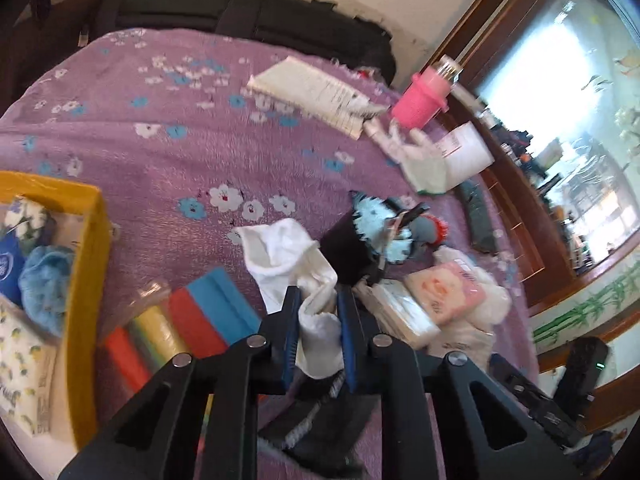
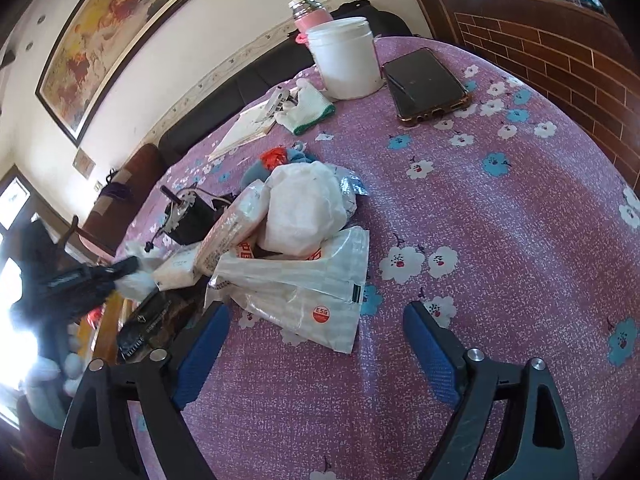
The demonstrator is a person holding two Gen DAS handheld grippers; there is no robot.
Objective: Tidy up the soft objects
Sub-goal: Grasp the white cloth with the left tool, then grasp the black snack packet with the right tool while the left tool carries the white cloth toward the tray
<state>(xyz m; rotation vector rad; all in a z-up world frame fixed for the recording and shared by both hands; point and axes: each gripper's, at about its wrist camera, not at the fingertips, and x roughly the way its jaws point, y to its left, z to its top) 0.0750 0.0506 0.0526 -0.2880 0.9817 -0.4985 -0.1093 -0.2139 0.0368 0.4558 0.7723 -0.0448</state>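
Left wrist view, from left to right: a yellow box (image 1: 86, 264) already holding soft things, sponges (image 1: 192, 320) beside it, then the left tool (image 1: 319, 328) clamped on a white sock (image 1: 288, 272) lying on the purple surface (image 1: 160, 152). To do this well, lift the sock clear before carrying it over the box wall, so it does not drag the sponges. Right wrist view: the right tool (image 2: 316, 344) stands wide apart, empty, just short of a crumpled plastic bag (image 2: 304, 284).
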